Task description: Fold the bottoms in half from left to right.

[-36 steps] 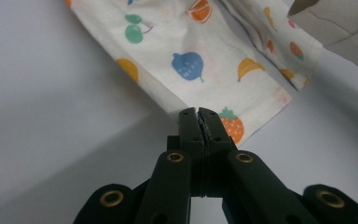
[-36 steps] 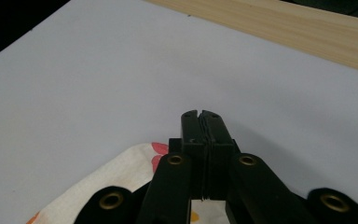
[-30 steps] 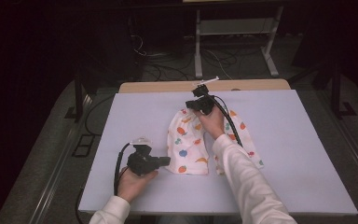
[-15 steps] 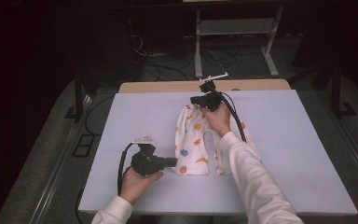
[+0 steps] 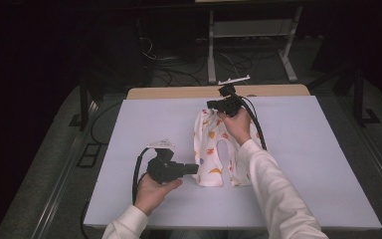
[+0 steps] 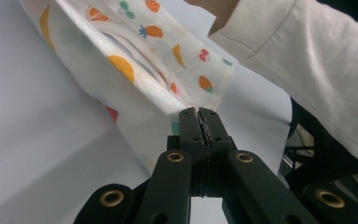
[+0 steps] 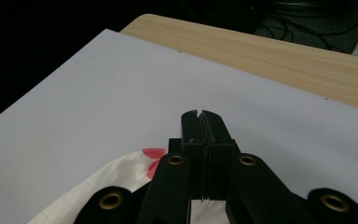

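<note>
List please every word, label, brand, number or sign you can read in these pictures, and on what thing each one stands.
None can be read. The white cloth carries only printed fruit pictures, no letters. The table is plain.

The right hand (image 5: 238, 124) covers the top middle of the fruit-print garment (image 5: 210, 154). In the right gripper view the garment's cloth runs out under the jaws and past the bottom edge. Whether those jaws pinch cloth can't be told.
</note>
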Demonstrator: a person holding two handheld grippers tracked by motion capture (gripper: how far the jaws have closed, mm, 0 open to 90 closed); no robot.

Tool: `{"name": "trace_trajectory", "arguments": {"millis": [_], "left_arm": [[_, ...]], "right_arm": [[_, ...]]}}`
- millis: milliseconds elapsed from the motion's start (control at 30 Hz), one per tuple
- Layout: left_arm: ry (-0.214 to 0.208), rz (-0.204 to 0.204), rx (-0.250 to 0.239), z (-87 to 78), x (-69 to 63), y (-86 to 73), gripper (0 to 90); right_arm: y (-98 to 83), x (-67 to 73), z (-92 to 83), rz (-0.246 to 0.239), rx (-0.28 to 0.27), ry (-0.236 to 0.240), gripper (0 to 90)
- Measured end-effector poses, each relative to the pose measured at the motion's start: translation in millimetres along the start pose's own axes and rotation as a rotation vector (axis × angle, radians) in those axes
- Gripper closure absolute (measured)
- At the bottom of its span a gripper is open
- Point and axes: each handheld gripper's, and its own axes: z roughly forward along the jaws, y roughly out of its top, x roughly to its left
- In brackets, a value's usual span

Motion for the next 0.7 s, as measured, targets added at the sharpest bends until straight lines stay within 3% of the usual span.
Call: {"name": "trace_trajectory", "arguments": {"millis": [133,433,700], "left_arm": [[-0.011,0.013,0.003,4.9,-5.5,4.6,88.8],[-0.050,0.040,0.012,19.5,-17.9,17.1,88.9],[-0.081,0.072,0.029,37.9,-30.5,30.7,88.8]], "right_arm": [[0.4,-3.8,-5.1,0.008,-0.012,0.018,87.6],[-0.9,-16.5,-18.1,0.026,-0.025,0.002,87.6],[-3.6,-31.4,-28.0,0.043,-0.036,0.018,87.6]]}}
